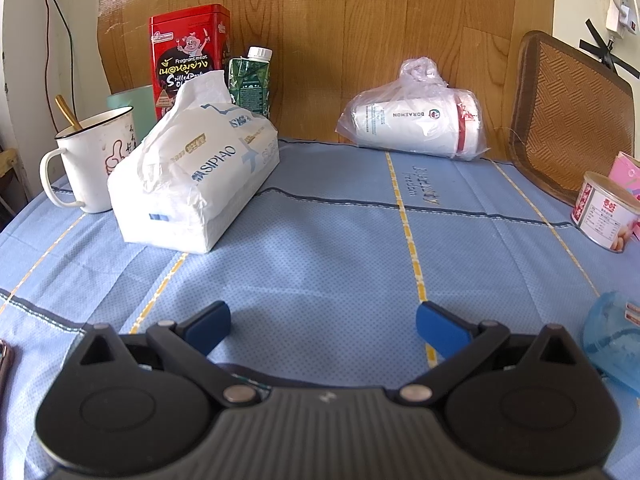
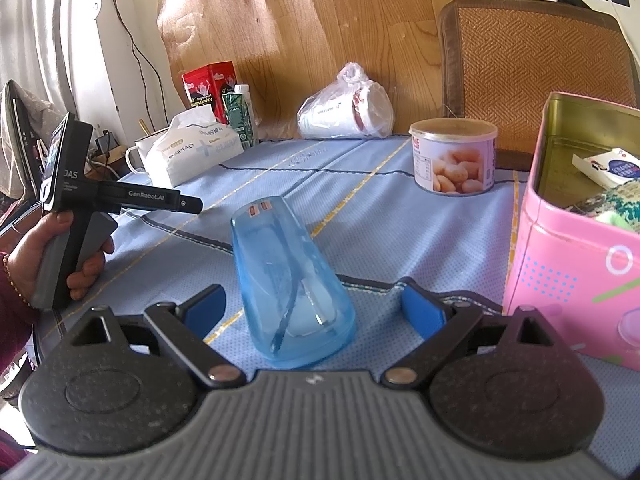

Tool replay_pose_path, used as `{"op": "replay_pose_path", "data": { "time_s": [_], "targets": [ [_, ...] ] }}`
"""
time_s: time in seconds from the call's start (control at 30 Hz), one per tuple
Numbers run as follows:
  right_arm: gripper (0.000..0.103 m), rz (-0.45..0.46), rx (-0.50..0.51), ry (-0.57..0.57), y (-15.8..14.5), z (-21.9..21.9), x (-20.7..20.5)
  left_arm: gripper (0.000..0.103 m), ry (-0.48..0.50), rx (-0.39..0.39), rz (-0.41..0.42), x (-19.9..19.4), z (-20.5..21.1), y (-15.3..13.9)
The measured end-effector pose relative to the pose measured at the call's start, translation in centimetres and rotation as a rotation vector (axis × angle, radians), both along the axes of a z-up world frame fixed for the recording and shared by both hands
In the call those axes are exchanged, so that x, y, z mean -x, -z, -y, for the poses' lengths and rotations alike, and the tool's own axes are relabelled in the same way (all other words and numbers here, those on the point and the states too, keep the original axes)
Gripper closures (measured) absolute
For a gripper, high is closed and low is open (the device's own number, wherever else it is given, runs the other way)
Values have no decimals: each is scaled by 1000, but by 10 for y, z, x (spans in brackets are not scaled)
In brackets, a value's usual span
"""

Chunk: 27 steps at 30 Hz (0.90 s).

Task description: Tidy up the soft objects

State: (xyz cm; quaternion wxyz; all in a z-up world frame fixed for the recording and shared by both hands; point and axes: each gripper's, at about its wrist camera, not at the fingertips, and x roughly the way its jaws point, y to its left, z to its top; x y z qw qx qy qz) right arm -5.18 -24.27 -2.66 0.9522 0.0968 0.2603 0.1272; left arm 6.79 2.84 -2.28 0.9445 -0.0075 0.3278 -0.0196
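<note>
A white soft tissue pack (image 1: 192, 172) stands on the blue tablecloth (image 1: 340, 240) at the left, ahead of my left gripper (image 1: 323, 326), which is open and holds nothing. The pack shows small in the right wrist view (image 2: 188, 152). A clear bag of white paper cups (image 1: 416, 122) lies at the back by the wooden panel, also visible from the right side (image 2: 346, 114). My right gripper (image 2: 314, 310) is open around the near end of a blue plastic cup (image 2: 290, 280) lying on its side. A pink tin box (image 2: 576, 248) at the right holds a knitted soft item (image 2: 616, 204).
A white mug (image 1: 94, 160) with a spoon, a red tin (image 1: 188, 56) and a green carton (image 1: 250, 80) stand behind the tissue pack. A snack can (image 2: 454, 156) sits near a woven mat (image 2: 536, 64). A person's hand (image 2: 60, 256) holds the left gripper tool.
</note>
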Motion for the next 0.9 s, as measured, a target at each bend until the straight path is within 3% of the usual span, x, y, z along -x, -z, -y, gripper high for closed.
{"op": "replay_pose_path", "data": {
  "time_s": [0.2, 0.43, 0.5, 0.7, 0.73, 0.8, 0.83, 0.87, 0.9],
  "targets": [
    [6, -7, -4, 8, 1, 1, -2, 1, 0, 25, -2, 5, -2, 0],
    [4, 0, 2, 23, 0, 1, -1, 1, 51, 48, -12, 36, 17, -3],
    [4, 3, 2, 21, 0, 1, -1, 1, 93, 103, -28, 45, 25, -6],
    [4, 11, 58, -4, -2, -10, -6, 2, 254, 393, -169, 49, 47, -17],
    [7, 18, 76, -14, -2, -14, -5, 4, 285, 449, -197, 47, 52, -17],
    [35, 15, 106, -46, -1, -22, -4, 5, 324, 493, -236, 43, 67, -14],
    [45, -5, 122, -56, 1, -27, -6, 10, 328, 470, -228, 44, 76, -15],
    [46, 1, 143, -60, 1, -32, -4, 26, 344, 439, -228, 44, 86, -15],
    [46, 9, 161, -63, 0, -36, -2, 32, 367, 438, -230, 45, 95, -15]
  ]
}}
